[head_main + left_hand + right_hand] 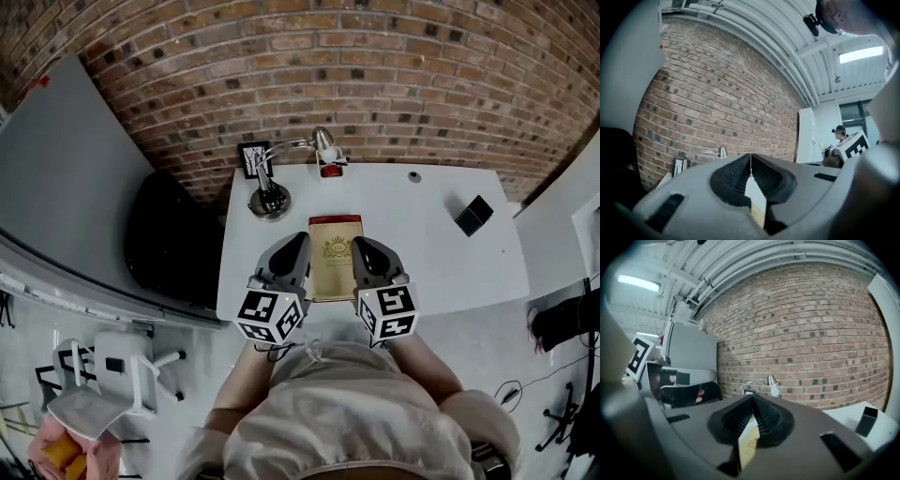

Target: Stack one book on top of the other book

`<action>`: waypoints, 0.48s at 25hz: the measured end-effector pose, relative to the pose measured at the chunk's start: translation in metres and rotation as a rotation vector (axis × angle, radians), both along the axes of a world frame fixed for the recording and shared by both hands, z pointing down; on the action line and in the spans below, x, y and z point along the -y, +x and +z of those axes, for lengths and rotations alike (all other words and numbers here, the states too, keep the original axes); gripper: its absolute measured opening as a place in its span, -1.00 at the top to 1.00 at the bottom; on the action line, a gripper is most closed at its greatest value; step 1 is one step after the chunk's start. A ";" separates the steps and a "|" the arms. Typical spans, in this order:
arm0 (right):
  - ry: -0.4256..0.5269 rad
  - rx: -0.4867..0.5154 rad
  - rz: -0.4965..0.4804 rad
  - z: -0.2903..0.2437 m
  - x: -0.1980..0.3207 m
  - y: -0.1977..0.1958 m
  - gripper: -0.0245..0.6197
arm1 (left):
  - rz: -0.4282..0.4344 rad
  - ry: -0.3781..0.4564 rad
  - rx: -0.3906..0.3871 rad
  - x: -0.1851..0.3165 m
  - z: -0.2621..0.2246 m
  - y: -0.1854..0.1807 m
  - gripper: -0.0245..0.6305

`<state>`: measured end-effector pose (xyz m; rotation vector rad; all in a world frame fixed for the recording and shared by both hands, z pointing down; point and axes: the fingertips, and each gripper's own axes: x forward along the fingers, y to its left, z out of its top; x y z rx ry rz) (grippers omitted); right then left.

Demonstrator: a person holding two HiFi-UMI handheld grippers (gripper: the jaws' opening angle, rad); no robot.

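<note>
A tan book with a gold crest and a red edge (336, 255) lies flat on the white table (441, 262). Only this one cover shows; I cannot tell whether another book lies under it. My left gripper (297, 240) hangs above the book's left side and my right gripper (362, 243) above its right side. Both point level toward the brick wall. In the left gripper view the left gripper (750, 157) has its pads pressed together with nothing between them. The right gripper (753, 398) is likewise shut and empty. A sliver of the book (749, 446) shows below its jaws.
A desk lamp (270, 199), a small picture frame (253, 157) and a red object (330, 171) stand at the table's far edge. A black box (473, 215) sits at the right. A black chair (169, 239) stands left of the table, before the brick wall.
</note>
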<state>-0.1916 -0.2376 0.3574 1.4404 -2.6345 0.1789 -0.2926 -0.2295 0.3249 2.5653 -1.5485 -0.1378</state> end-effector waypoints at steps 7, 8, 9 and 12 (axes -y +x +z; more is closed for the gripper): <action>0.003 0.002 0.002 0.003 -0.009 -0.002 0.84 | 0.019 -0.014 0.018 -0.008 0.008 0.002 0.85; 0.002 0.002 0.002 0.003 -0.011 -0.003 0.84 | 0.018 -0.015 0.022 -0.009 0.010 0.001 0.85; 0.001 0.001 0.002 0.005 -0.012 -0.004 0.84 | 0.017 -0.017 0.026 -0.010 0.012 0.001 0.85; 0.000 0.004 0.006 0.007 -0.015 -0.004 0.84 | 0.018 -0.020 0.029 -0.012 0.015 -0.001 0.85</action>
